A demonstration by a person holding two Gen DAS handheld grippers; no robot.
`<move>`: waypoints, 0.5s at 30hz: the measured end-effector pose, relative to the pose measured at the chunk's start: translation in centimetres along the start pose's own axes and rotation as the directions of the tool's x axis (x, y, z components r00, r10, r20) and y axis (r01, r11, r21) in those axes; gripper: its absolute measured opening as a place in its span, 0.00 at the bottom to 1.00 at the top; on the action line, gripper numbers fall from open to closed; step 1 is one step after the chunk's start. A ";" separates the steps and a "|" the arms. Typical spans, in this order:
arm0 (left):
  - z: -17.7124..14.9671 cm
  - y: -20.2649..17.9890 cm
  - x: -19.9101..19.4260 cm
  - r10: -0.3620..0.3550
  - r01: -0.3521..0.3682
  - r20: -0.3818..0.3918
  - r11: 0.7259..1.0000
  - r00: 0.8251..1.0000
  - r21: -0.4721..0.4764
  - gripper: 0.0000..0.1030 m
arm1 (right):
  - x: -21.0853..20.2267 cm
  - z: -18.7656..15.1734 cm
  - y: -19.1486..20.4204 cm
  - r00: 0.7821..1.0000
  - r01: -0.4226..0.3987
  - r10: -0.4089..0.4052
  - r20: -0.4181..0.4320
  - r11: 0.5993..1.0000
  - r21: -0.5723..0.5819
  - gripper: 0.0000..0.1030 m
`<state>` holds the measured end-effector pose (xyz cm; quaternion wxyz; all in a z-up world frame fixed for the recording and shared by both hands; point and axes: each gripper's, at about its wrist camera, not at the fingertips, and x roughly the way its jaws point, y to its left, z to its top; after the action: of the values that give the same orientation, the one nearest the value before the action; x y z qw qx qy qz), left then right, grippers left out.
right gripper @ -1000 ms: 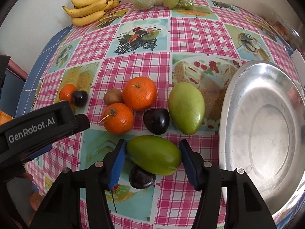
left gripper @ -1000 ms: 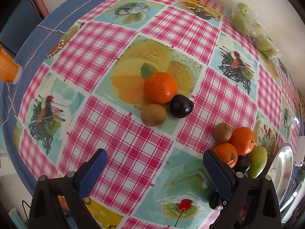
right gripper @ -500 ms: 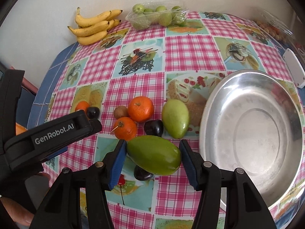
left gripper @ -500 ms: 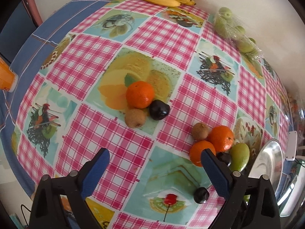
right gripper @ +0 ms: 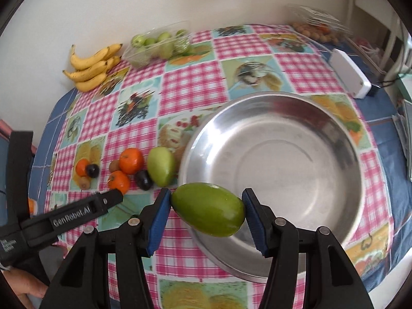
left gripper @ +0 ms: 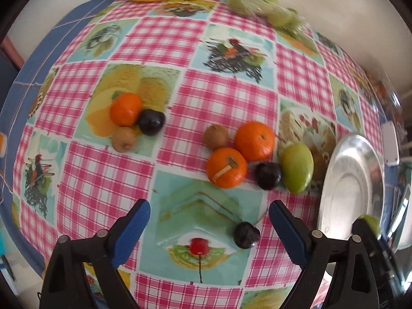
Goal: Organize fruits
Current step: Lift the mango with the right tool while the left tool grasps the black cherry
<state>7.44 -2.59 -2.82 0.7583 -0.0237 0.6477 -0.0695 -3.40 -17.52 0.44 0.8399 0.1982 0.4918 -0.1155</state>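
right hand-held gripper (right gripper: 207,212) holds green mango (right gripper: 208,212) over steel bowl (right gripper: 334,139).

A patchwork tablecloth (right gripper: 190,87) of pink check and printed food pictures covers the table, with a blue cloth (right gripper: 381,139) showing beneath along its right and left edges. A white box (right gripper: 350,77) lies near the table's far right corner, a dark cable (right gripper: 391,78) trailing just beside it. A pale wall (right gripper: 206,0) rises behind the far edge.
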 end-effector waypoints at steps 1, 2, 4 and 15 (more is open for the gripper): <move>-0.3 -0.4 0.1 -0.002 0.002 -0.006 1.000 1.000 0.018 0.90 | -0.3 0.0 -0.5 1.000 0.001 -0.001 0.004 1.000 0.011 0.57; -0.6 -0.8 0.3 -0.006 0.007 -0.016 0.999 1.000 0.037 0.89 | -0.5 -0.1 -1.0 1.000 0.002 -0.002 0.009 1.000 0.022 0.57; -1.1 -1.4 0.5 -0.012 0.014 -0.030 0.998 0.999 0.066 0.86 | -0.9 -0.2 -1.8 1.000 -0.001 0.001 0.016 0.999 0.042 0.57; -3.5 -2.6 1.1 -0.024 0.034 -0.073 0.991 0.997 0.131 0.57 | -0.9 -0.4 -1.6 1.000 -0.017 0.017 0.012 0.999 0.042 0.56</move>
<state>3.94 -5.14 -4.13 0.7335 0.0198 0.6679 -0.1242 -4.77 -18.82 0.72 0.8393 0.2192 0.4829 -0.1197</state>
